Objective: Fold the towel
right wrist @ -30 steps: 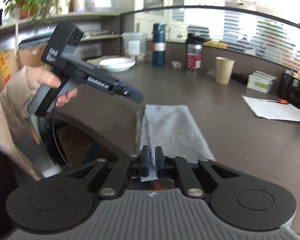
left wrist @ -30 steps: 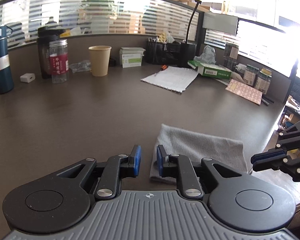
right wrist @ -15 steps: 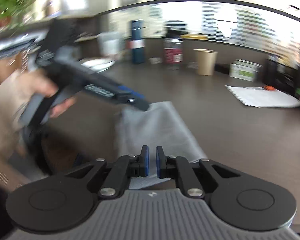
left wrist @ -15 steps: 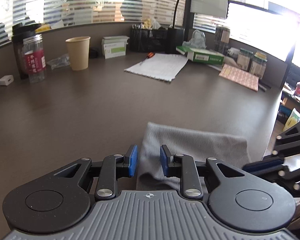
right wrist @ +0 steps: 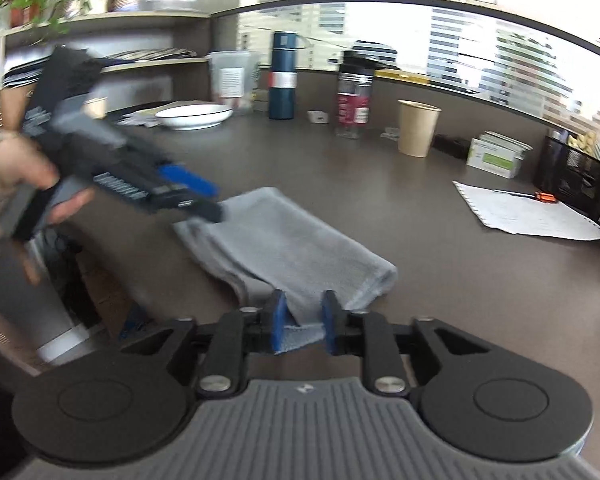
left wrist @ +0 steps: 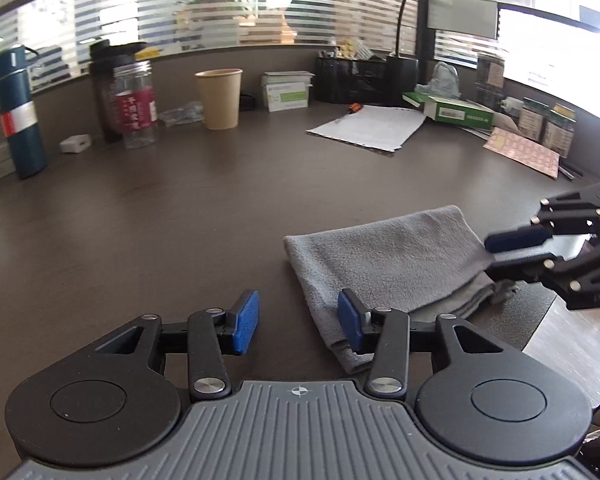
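Observation:
A grey towel [left wrist: 388, 264] lies folded in a long strip near the front edge of the dark desk [left wrist: 180, 240]. My left gripper [left wrist: 298, 322] hovers at the strip's near end with its jaws opening; nothing is between them, and the towel's edge lies beside the right finger. In the right wrist view the towel [right wrist: 284, 244] stretches away from my right gripper [right wrist: 303, 322]. Its jaws are opening too, with a towel corner lying loose between the blue pads. The left gripper [right wrist: 204, 200], held by a hand [right wrist: 16, 176], is blurred over the far end.
Along the back of the desk stand a paper cup [left wrist: 219, 98], a clear bottle [left wrist: 134, 104] and a blue thermos [left wrist: 18, 112]. A paper sheet [left wrist: 370, 128] and a green box [left wrist: 448, 109] lie at the right. A white bowl [right wrist: 196, 115] sits far left.
Both pairs of jaws have spread wider. The right gripper, which pinched the towel corner, has loosened off it. The left gripper has shifted to the left of the towel's edge.

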`<control>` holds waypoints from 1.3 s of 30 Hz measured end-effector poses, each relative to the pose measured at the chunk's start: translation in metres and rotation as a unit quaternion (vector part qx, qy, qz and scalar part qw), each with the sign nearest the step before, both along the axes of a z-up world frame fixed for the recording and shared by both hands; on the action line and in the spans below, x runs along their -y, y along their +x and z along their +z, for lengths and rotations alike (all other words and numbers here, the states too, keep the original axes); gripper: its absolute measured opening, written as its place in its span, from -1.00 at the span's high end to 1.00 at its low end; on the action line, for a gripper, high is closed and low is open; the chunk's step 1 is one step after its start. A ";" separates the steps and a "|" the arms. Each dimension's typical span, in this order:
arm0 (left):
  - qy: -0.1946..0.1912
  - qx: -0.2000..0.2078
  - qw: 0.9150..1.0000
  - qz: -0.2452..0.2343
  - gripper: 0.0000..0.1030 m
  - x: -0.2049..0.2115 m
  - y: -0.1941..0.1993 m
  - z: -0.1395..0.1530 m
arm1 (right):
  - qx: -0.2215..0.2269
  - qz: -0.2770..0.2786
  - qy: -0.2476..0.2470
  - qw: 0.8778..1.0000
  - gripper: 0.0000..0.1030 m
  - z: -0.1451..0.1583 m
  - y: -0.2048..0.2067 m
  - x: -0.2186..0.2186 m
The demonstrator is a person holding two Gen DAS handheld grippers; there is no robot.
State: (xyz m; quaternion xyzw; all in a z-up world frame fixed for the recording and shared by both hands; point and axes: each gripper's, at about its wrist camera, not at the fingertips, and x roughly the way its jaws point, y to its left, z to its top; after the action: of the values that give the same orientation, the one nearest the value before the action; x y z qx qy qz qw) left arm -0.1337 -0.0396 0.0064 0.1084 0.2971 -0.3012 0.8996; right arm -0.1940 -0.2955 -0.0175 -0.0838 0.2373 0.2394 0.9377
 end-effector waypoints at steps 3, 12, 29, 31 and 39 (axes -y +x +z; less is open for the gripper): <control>0.003 0.003 1.000 -0.002 -0.02 -0.002 -0.003 0.004 | -0.012 0.010 0.006 1.000 0.32 0.002 0.006 0.005; -0.059 0.026 0.998 -0.001 0.00 0.005 0.009 0.026 | 0.038 -0.017 0.045 0.998 0.32 0.030 -0.004 -0.006; -0.096 -0.032 0.995 0.006 0.20 0.030 0.041 -0.006 | -0.029 -0.133 0.161 0.977 0.51 0.002 0.043 -0.009; -0.098 -0.032 0.995 0.010 0.21 0.026 0.041 -0.007 | -0.028 -0.141 0.162 0.976 0.52 0.002 0.039 -0.002; -0.111 0.012 0.993 0.028 0.21 0.014 0.028 0.003 | 0.004 -0.150 0.143 0.978 0.52 0.008 0.022 0.002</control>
State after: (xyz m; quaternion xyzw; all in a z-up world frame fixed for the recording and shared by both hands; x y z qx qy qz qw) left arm -0.1059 -0.0540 0.0091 0.0032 0.2538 -0.3056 0.9177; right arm -0.1723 -0.2972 -0.0095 0.0871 0.2072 0.1274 0.9661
